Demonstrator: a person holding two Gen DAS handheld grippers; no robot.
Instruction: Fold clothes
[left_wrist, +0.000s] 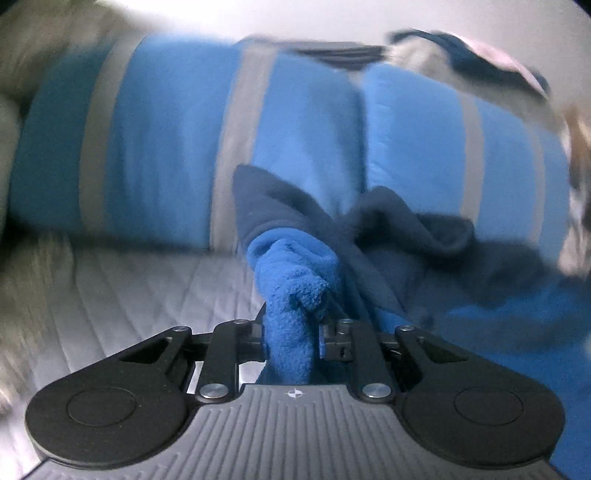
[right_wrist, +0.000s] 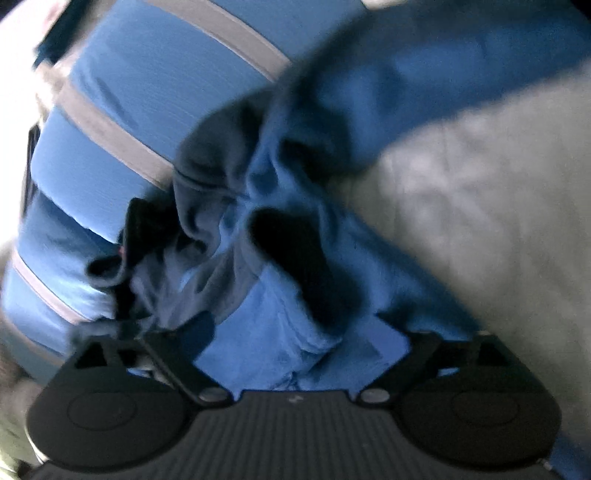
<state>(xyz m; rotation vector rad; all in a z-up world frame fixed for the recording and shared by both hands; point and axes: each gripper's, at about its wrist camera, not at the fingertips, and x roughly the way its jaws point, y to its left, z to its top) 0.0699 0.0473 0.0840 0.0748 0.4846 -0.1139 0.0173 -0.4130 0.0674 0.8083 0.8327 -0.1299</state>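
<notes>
Though blur hides detail, left fingers (left_wrist: 291, 325) clench blue fleece (left_wrist: 295, 288); right fingers (right_wrist: 273, 332) released.

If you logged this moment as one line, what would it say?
left gripper: shut on blue fleece | right gripper: open over fleece | striped blanket behind

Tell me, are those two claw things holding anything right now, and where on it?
The left gripper pinches a bunched fold of the blue fleece garment. The right gripper stands wide open over it, gripping nothing.
</notes>
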